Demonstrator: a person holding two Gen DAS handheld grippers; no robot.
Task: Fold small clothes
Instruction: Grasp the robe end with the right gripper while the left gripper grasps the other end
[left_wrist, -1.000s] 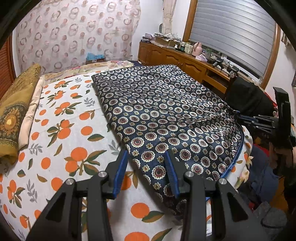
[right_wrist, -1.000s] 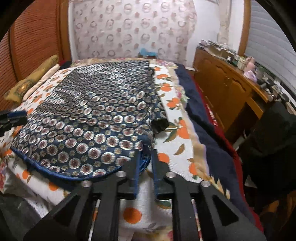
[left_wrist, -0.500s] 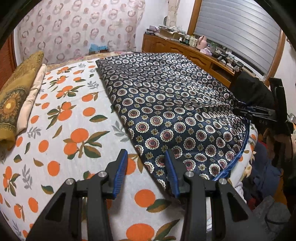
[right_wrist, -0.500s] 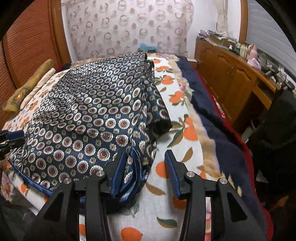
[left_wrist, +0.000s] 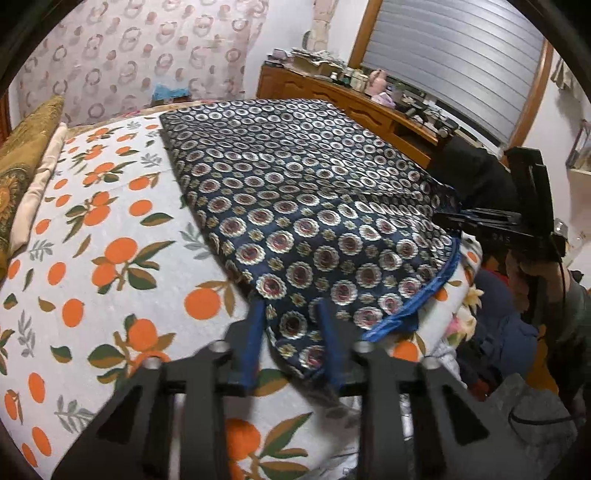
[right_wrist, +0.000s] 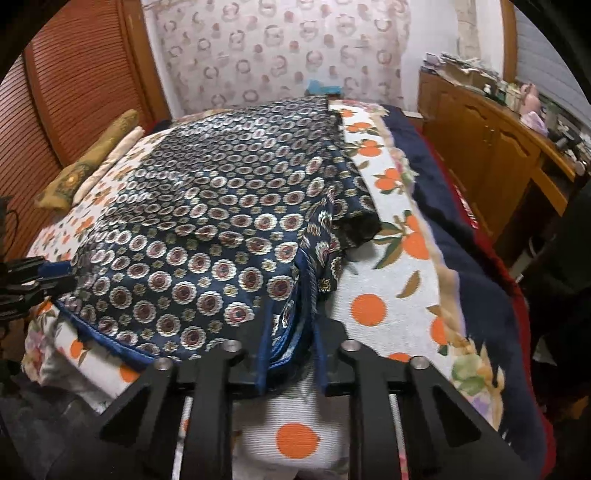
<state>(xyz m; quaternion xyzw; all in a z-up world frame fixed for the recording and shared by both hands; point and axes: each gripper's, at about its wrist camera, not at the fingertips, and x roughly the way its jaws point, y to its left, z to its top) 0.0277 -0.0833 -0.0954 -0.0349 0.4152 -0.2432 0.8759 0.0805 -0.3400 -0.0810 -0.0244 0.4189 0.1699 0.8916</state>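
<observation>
A dark blue patterned garment (left_wrist: 295, 192) with round medallions and a blue trim lies spread on the orange-print bedsheet (left_wrist: 92, 240). My left gripper (left_wrist: 291, 332) is open, its blue-padded fingers either side of the garment's near left corner. My right gripper (right_wrist: 290, 339) is open, its fingers either side of the garment's near right corner with the blue trim (right_wrist: 288, 332). The garment (right_wrist: 207, 221) fills the left half of the right wrist view. The right gripper also shows in the left wrist view (left_wrist: 480, 225), the left one in the right wrist view (right_wrist: 44, 273).
Yellow-brown pillows (left_wrist: 18, 166) lie at the bed's left. A wooden dresser (left_wrist: 351, 99) with clutter stands behind the bed. A dark blanket (right_wrist: 461, 240) hangs over the bed's right edge. A wooden slatted headboard (right_wrist: 74, 81) is at the left.
Both grippers have moved forward onto the garment's near corners. The right gripper opened a second ago and now straddles the trimmed corner; the left now has cloth between its fingers.
</observation>
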